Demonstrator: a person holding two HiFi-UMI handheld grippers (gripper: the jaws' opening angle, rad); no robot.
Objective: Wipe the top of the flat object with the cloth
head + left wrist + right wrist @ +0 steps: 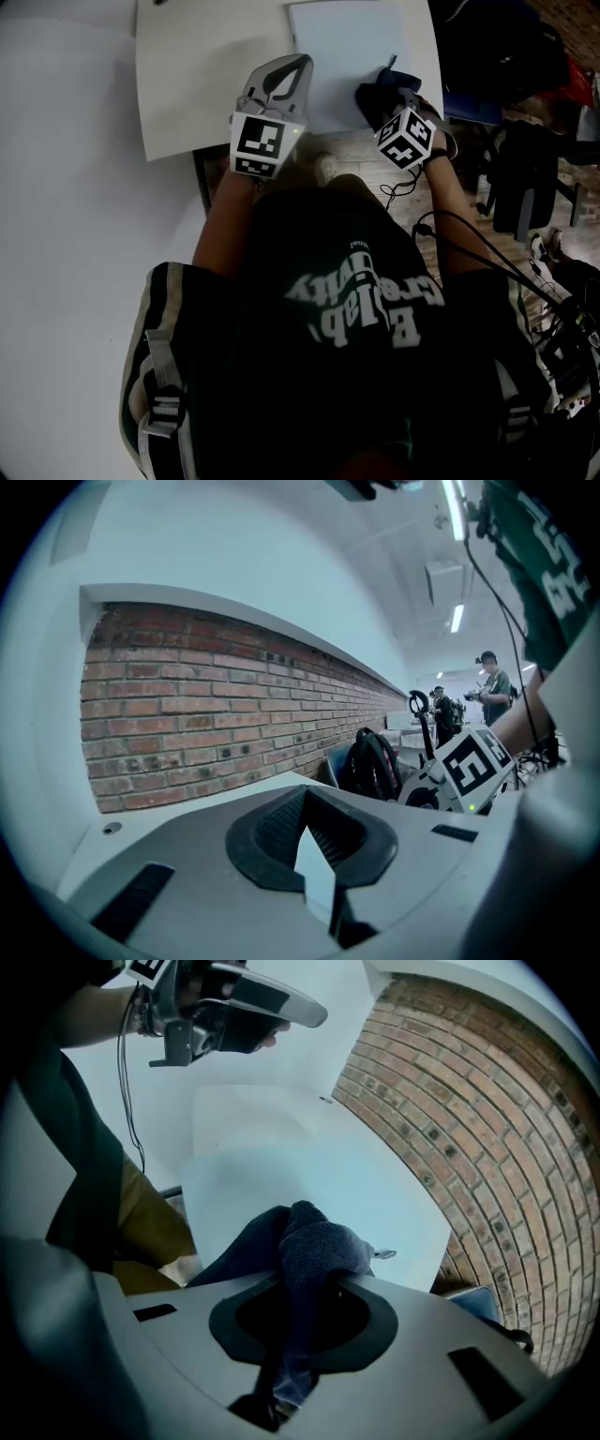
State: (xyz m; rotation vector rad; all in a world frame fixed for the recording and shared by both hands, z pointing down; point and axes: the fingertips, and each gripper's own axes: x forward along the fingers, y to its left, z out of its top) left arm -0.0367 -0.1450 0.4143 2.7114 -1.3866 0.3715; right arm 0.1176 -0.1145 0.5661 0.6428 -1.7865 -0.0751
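Note:
In the head view a pale blue flat board (347, 52) lies on the white table (202, 84), close to its near edge. My right gripper (386, 101) is shut on a dark blue cloth (373, 97), which rests on the board's near right corner. The right gripper view shows the cloth (314, 1241) bunched between the jaws and drooping onto the board (309, 1171). My left gripper (302, 64) hovers over the board's near left edge, jaws together with nothing in them. It also appears raised in the air in the right gripper view as the left gripper (281, 1002).
A brick wall (469, 1129) runs behind the table. Dark bags (492, 52) and a black stand (525, 178) crowd the floor at the right, with cables (487, 258) trailing. A black backpack (372, 761) and people (492, 686) are in the left gripper view.

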